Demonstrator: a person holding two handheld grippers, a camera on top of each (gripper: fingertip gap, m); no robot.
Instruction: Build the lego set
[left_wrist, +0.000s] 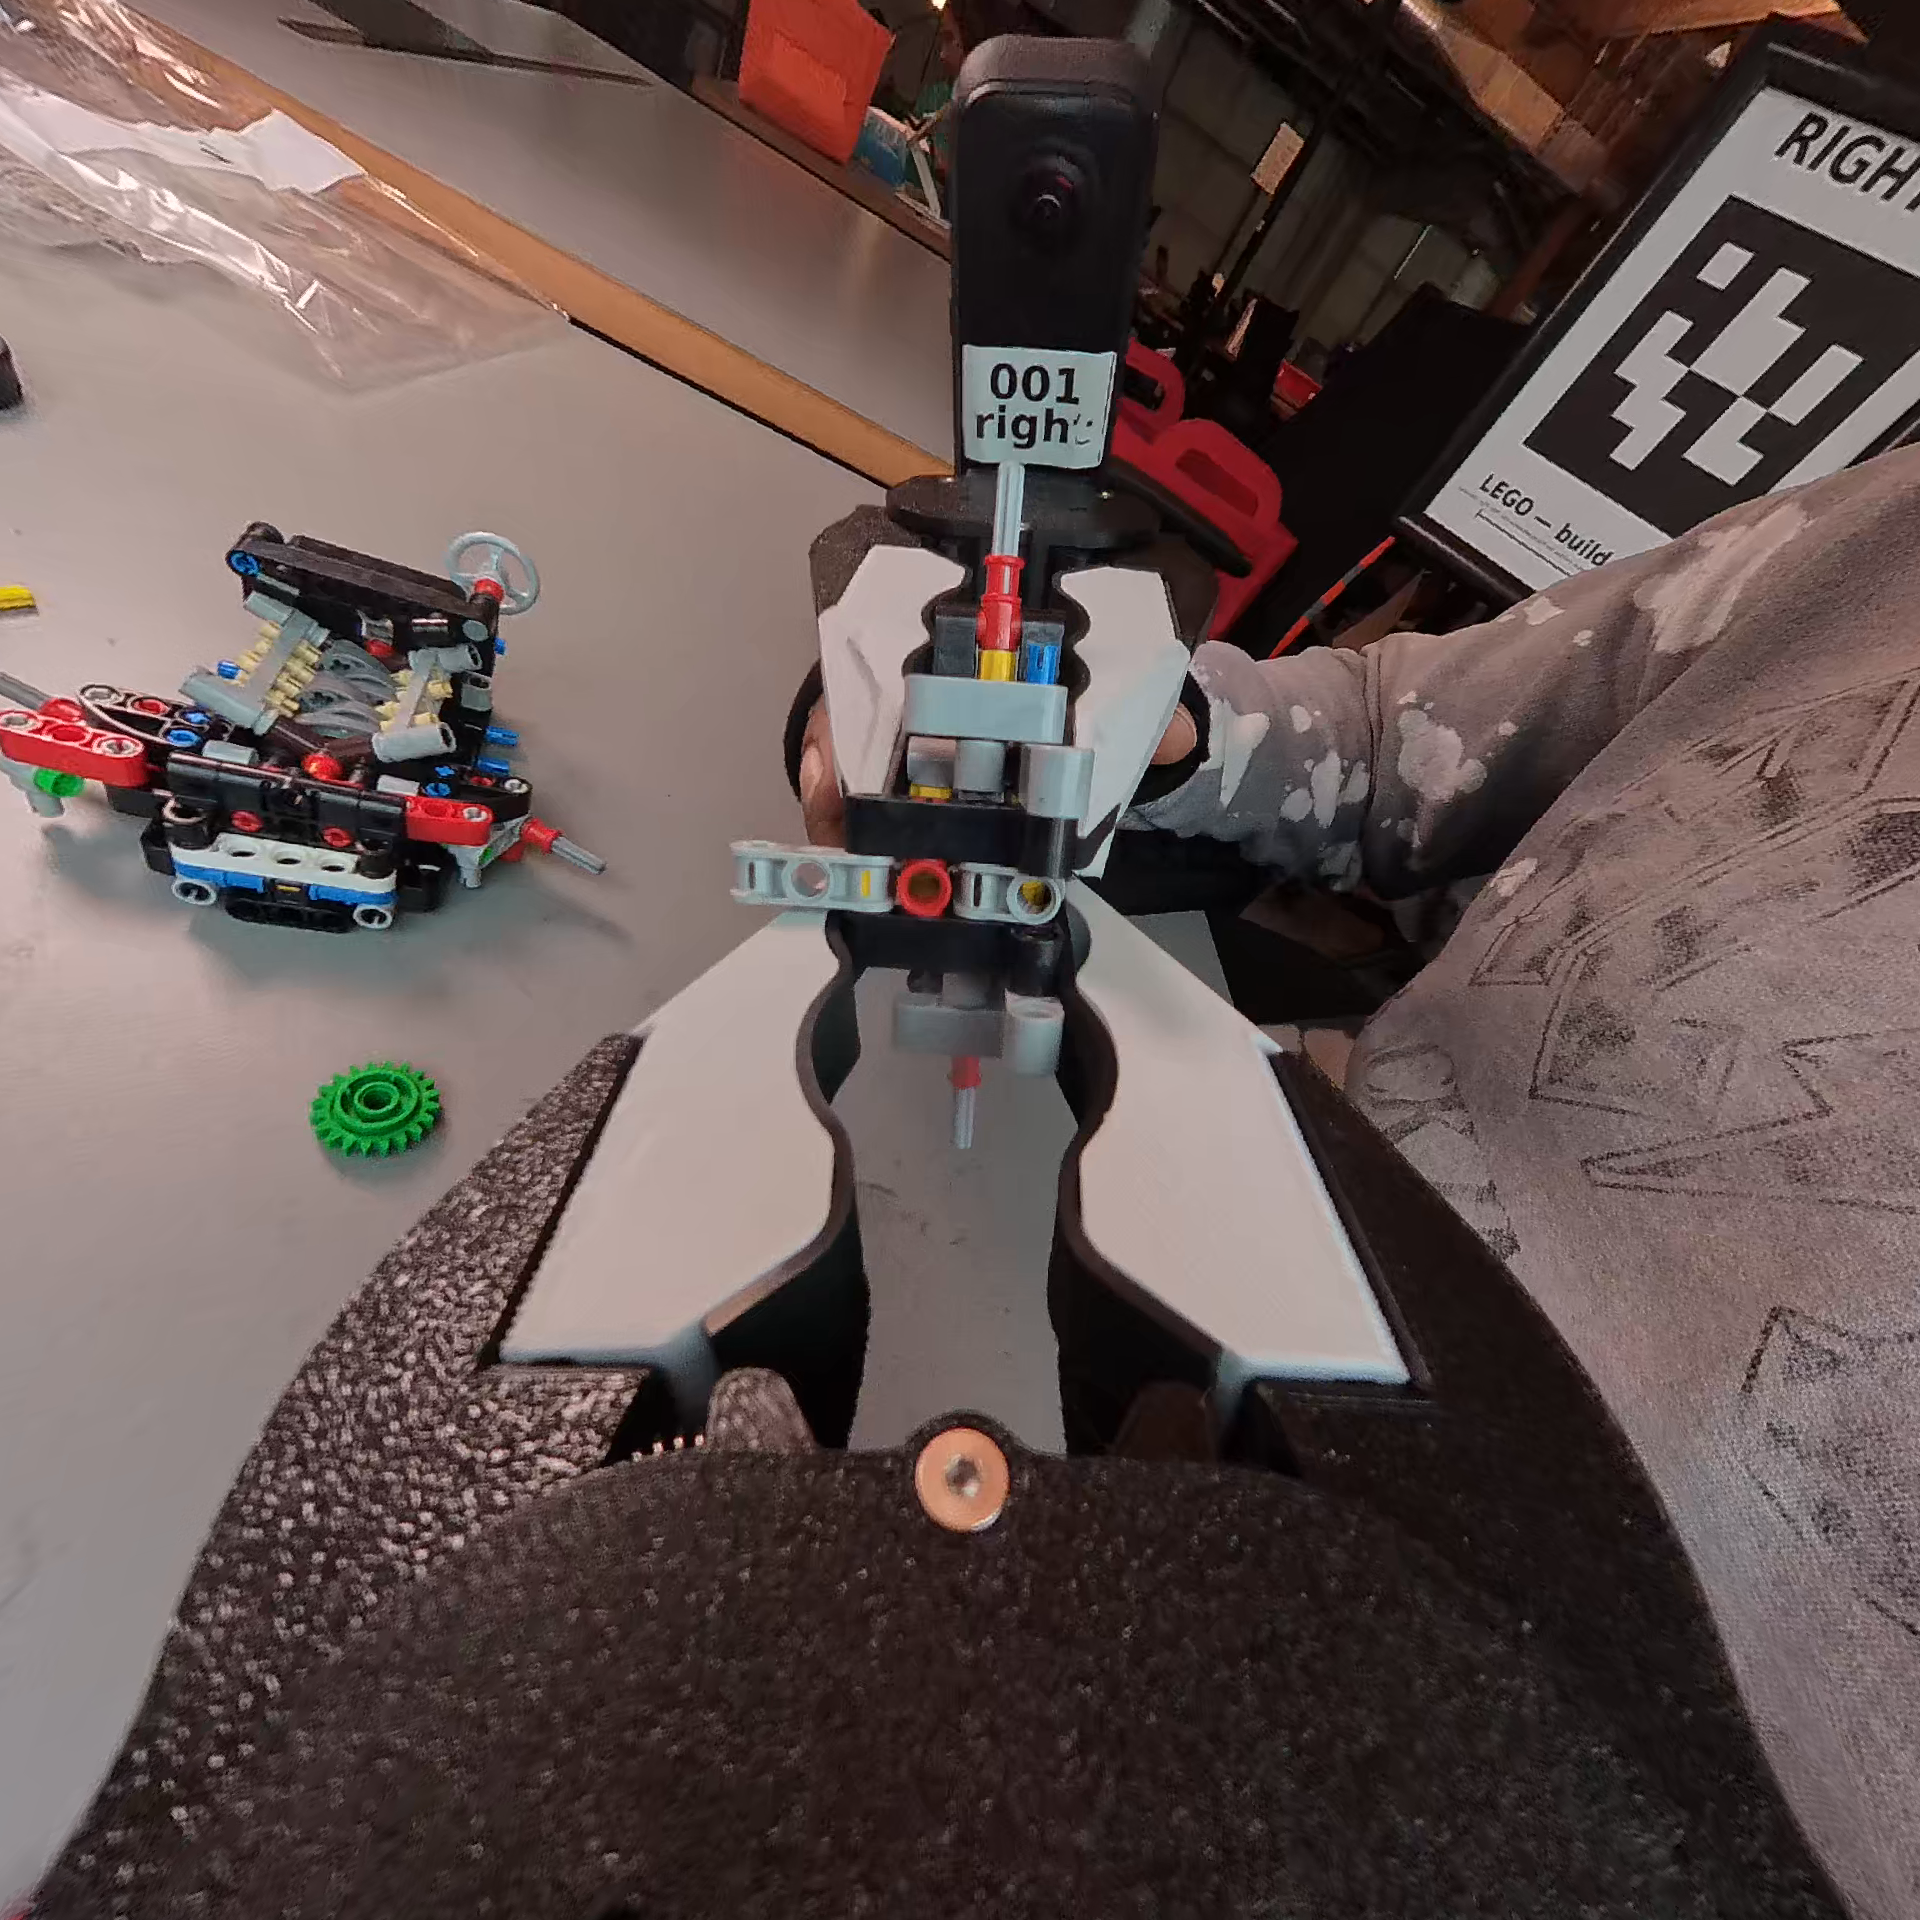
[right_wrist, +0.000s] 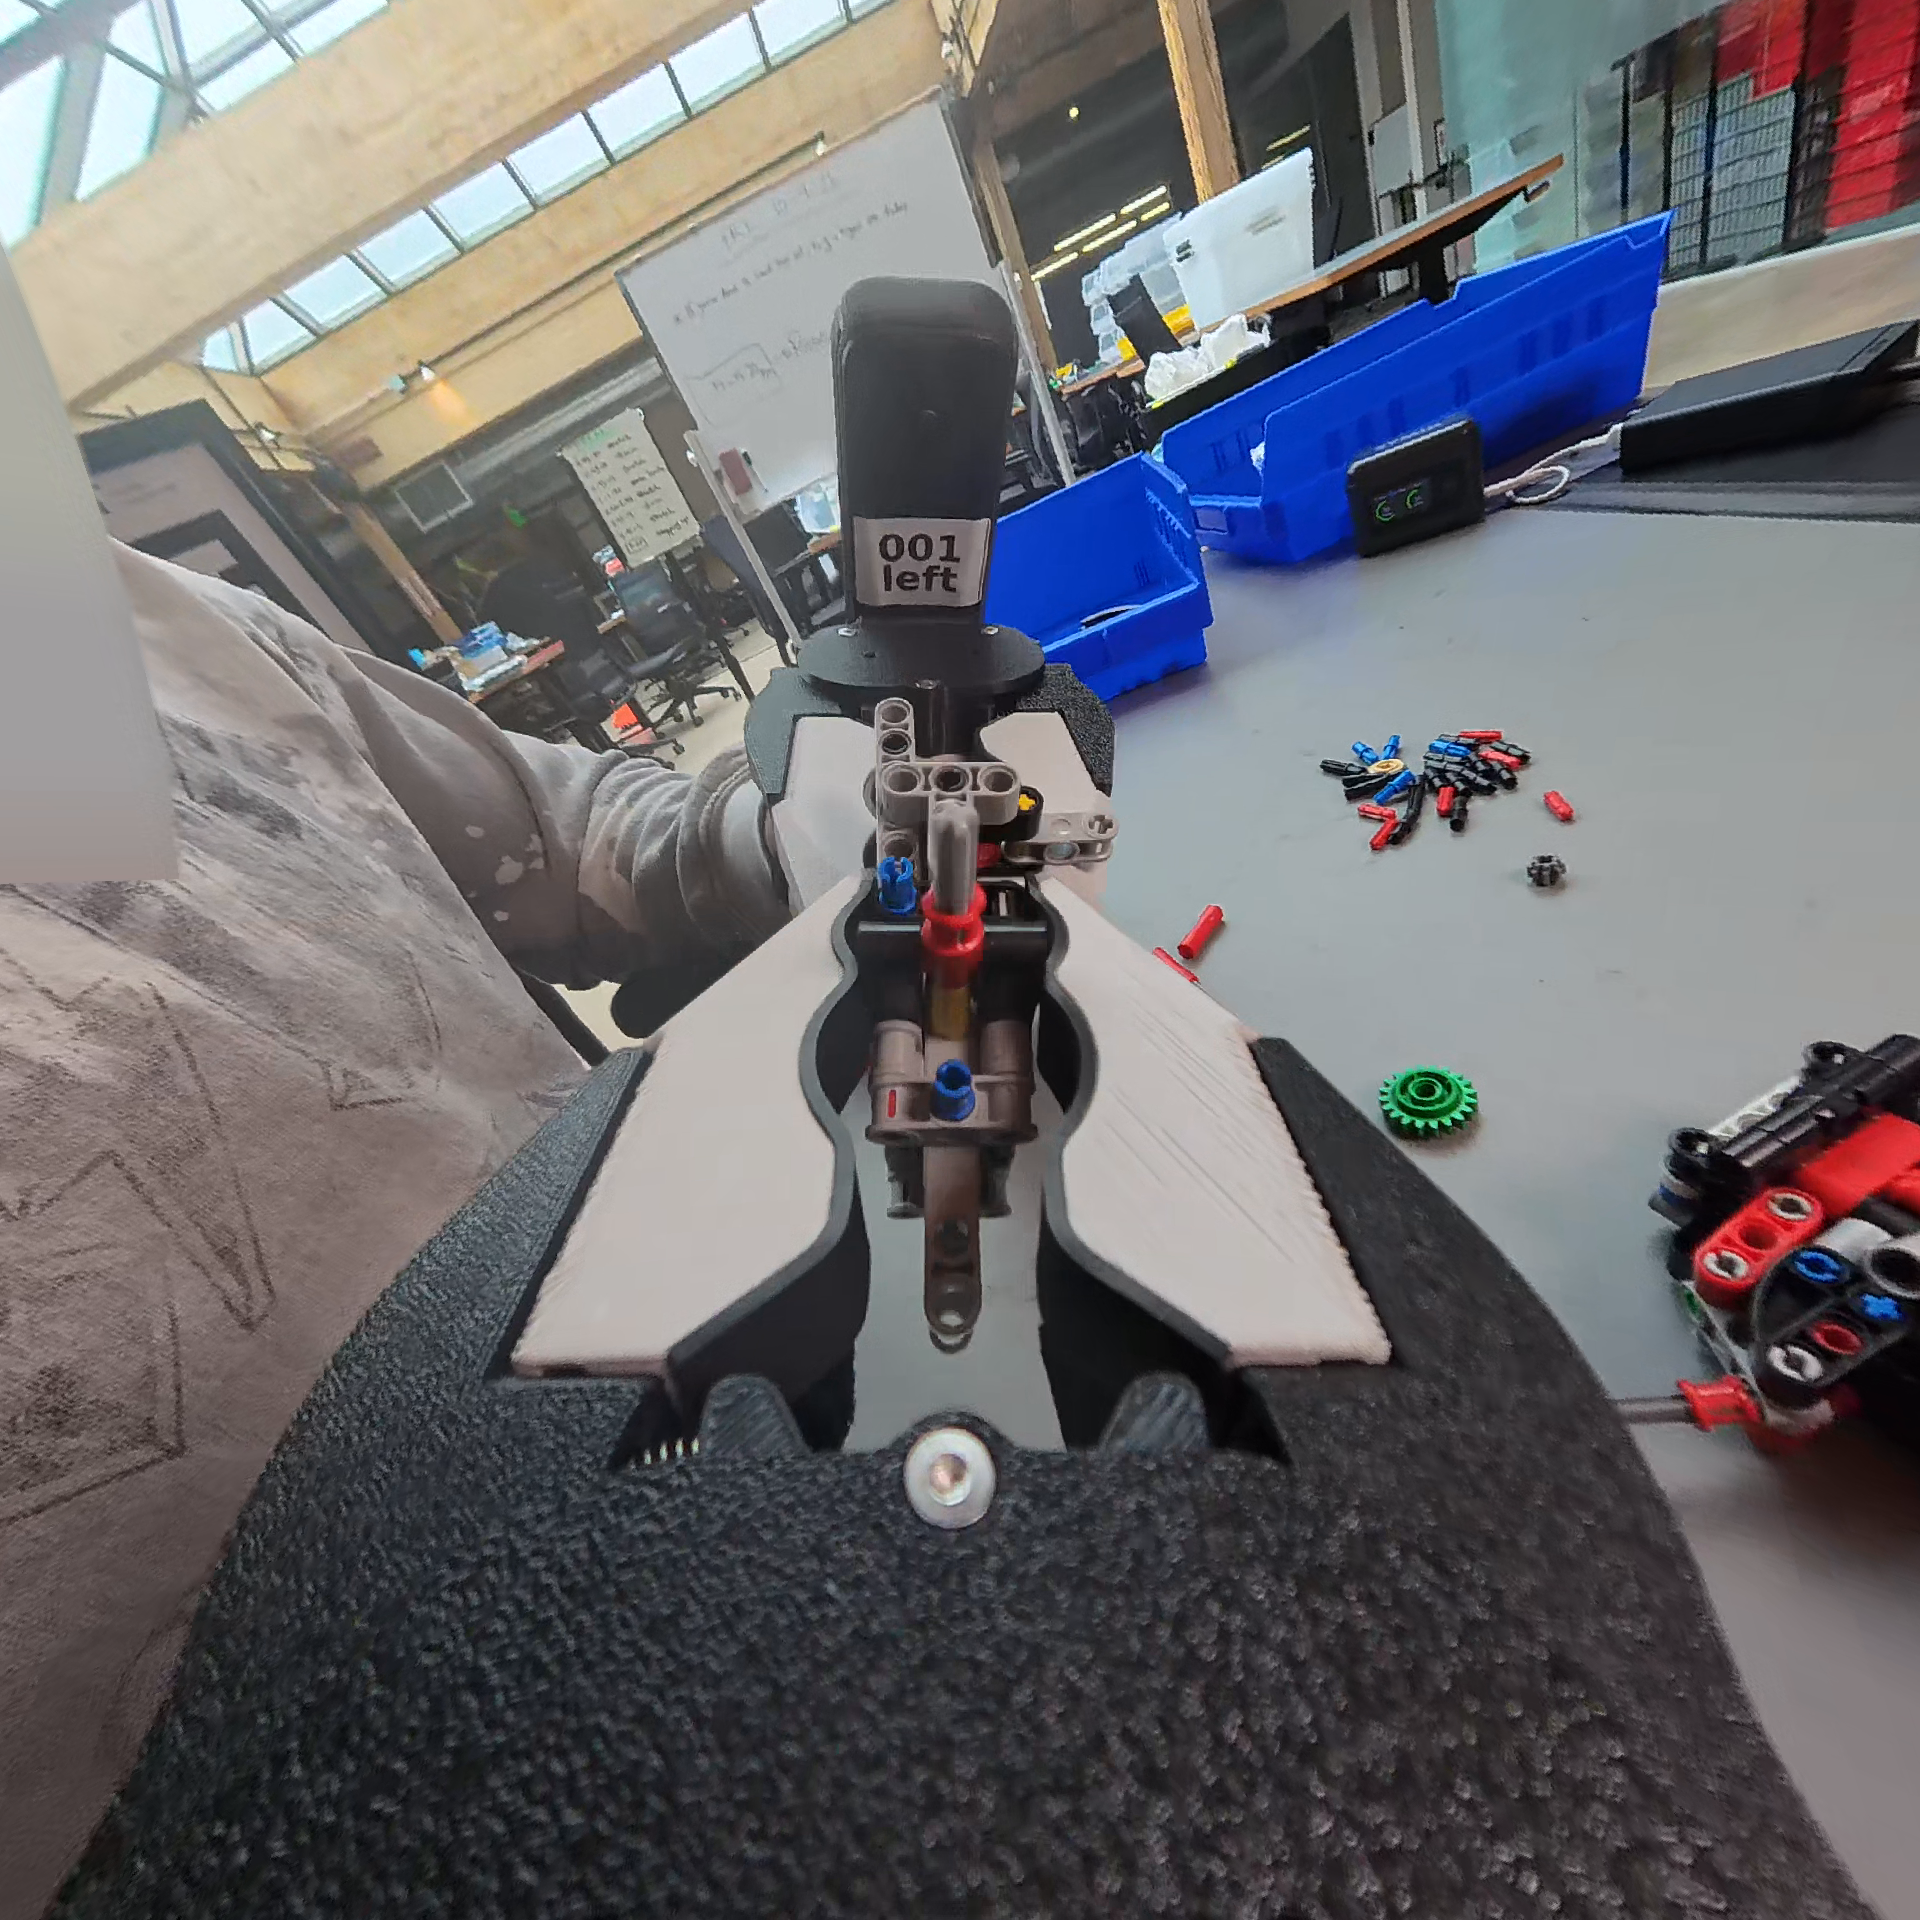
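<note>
A small Lego subassembly (left_wrist: 956, 831) of grey, black, red, yellow and blue parts with a grey axle hangs in the air between both grippers. My left gripper (left_wrist: 951, 935) is shut on its near black end. My right gripper (left_wrist: 987, 675) faces it and is shut on the far end. In the right wrist view the subassembly (right_wrist: 951, 1039) sits between the right gripper's (right_wrist: 948, 914) fingers, with the left gripper (right_wrist: 940, 800) opposite. A larger Lego build (left_wrist: 291, 748) lies on the grey table (left_wrist: 156, 1299); it also shows in the right wrist view (right_wrist: 1808, 1247).
A green gear (left_wrist: 376, 1110) (right_wrist: 1429, 1107) lies on the table beside the build. A pile of small pins (right_wrist: 1434, 779), a loose red pin (right_wrist: 1200, 930) and a dark small gear (right_wrist: 1546, 871) lie farther off. Blue bins (right_wrist: 1403, 416) and plastic bags (left_wrist: 208, 208) line the table's edges. Left and right tips are no more than a few centimetres apart.
</note>
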